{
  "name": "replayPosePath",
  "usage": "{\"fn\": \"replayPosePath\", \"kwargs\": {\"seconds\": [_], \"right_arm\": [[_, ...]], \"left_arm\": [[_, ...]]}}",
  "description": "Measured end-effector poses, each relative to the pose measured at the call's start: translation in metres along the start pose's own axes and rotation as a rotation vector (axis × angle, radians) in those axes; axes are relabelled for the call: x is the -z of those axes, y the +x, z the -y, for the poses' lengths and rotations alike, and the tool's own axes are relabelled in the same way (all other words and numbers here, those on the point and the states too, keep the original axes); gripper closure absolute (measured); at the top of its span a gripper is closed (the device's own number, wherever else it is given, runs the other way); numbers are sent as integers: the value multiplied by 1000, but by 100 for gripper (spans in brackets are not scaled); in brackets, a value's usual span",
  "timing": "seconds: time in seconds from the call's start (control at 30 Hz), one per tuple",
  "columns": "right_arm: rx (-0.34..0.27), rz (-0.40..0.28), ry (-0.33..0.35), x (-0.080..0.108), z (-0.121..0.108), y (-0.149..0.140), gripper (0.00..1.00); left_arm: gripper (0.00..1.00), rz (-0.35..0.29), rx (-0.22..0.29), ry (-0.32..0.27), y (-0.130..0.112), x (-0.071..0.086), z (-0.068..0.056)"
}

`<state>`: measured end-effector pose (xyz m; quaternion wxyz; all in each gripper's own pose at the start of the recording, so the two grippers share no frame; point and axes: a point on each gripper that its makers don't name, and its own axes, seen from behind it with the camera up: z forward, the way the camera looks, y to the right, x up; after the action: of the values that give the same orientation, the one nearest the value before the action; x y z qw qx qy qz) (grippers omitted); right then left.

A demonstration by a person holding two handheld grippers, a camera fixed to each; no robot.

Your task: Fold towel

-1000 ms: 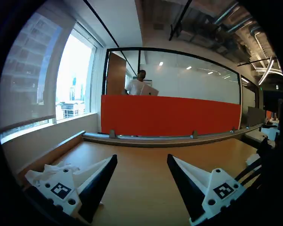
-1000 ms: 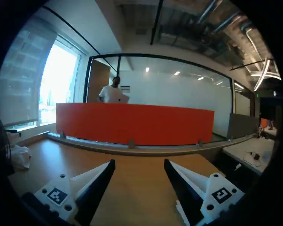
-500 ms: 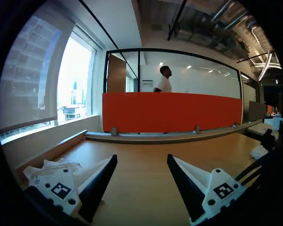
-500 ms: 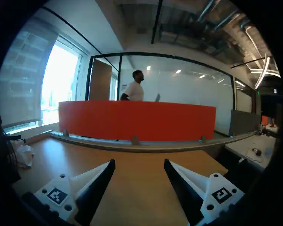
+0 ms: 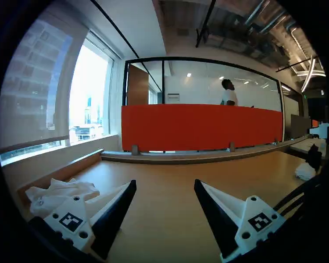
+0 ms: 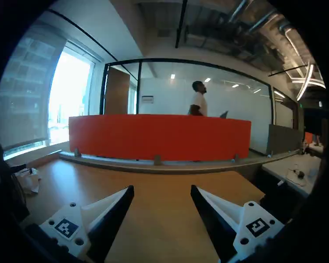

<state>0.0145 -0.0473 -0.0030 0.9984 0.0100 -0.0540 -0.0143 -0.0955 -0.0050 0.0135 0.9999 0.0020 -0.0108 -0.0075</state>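
Left gripper (image 5: 164, 182), right gripper (image 6: 161, 187) both spread, empty; crumpled white cloth towel (image 5: 61, 193) beside left gripper's left finger on tan wooden table (image 5: 164, 219).

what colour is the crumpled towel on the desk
White. The towel shows best in the left gripper view, lying crumpled on the wooden desk.

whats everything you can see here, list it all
towel: one, white, crumpled at the table's left edge
white cloth: one, far right in the left gripper view
table: one, light wood, below both grippers
partition: one, orange, along the table's far edge
person: one, white shirt, behind the partition
window: one, bright, left wall
side desk: one, white, right of the table
left hand-held gripper: one, white and black, open
right hand-held gripper: one, white and black, open
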Motion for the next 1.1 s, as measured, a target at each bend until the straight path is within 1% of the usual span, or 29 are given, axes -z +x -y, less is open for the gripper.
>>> {"fn": "replayPosePath", "kwargs": {"seconds": [0.2, 0.47, 0.77, 0.87, 1.1], "right_arm": [[8, -13, 3, 0, 2, -2, 0], [-1, -25, -3, -2, -1, -6, 0], [-10, -28, -12, -4, -7, -10, 0], [-11, -28, -11, -5, -9, -10, 0], [-10, -30, -9, -6, -10, -8, 0]], "left_arm": [[2, -11, 14, -1, -13, 1, -1], [2, -19, 18, -1, -31, 0, -2], [2, -33, 32, 6, -41, -1, -3], [2, -36, 31, 4, -43, -1, -4], [2, -42, 8, 1, -45, -1, -5]]}}
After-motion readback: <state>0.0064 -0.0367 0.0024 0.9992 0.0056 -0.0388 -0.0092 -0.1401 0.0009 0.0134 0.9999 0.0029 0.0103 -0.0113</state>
